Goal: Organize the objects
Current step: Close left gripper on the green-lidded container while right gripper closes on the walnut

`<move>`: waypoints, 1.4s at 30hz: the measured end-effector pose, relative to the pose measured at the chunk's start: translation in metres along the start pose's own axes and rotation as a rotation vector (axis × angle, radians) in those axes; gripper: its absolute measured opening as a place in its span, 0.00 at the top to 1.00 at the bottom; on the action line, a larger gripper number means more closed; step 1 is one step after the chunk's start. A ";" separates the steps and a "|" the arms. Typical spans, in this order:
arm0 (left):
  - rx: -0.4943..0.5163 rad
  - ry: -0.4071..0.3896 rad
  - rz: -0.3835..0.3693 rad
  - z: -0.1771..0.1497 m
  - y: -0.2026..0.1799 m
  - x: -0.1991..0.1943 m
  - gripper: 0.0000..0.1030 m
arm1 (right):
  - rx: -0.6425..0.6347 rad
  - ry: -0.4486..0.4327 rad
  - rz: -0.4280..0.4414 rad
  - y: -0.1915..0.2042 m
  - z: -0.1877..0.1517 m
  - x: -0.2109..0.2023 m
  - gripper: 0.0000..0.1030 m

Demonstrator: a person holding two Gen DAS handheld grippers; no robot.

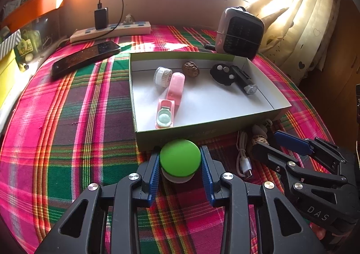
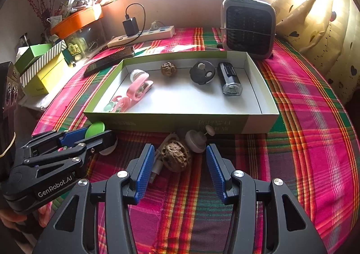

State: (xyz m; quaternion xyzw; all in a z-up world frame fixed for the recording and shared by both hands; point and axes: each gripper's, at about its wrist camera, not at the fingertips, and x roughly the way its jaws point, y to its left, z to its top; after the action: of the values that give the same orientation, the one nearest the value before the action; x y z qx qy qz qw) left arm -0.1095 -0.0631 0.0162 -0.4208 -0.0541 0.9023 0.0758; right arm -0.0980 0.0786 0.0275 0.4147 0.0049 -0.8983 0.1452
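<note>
The left gripper (image 1: pixel 180 164) is clamping one green-lidded round container (image 1: pixel 180 159) against the tray's (image 1: pixel 202 134) near wall on the plaid desk (image 1: pixel 67 130). The right gripper (image 2: pixel 180 166) is standing half open around one walnut (image 2: pixel 176 158), apparently not touching it. Five items are lying in the tray. Only the right view is showing a white knob (image 2: pixel 195 141).

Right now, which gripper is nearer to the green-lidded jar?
Left. The left gripper has the green-lidded jar between its pads; the right gripper is off to its right, around the walnut.
</note>
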 end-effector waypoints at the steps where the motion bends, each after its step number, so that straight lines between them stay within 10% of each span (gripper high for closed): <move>1: 0.005 -0.001 0.001 0.000 -0.001 0.000 0.69 | 0.003 0.002 -0.010 0.001 0.000 0.001 0.52; 42: 0.024 0.030 -0.068 -0.002 0.008 0.006 0.67 | 0.130 0.030 -0.149 -0.030 -0.017 -0.003 0.52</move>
State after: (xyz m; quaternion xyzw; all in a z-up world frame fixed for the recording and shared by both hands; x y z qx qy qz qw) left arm -0.1121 -0.0703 0.0092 -0.4315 -0.0565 0.8933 0.1125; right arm -0.0917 0.1103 0.0156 0.4350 -0.0207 -0.8988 0.0507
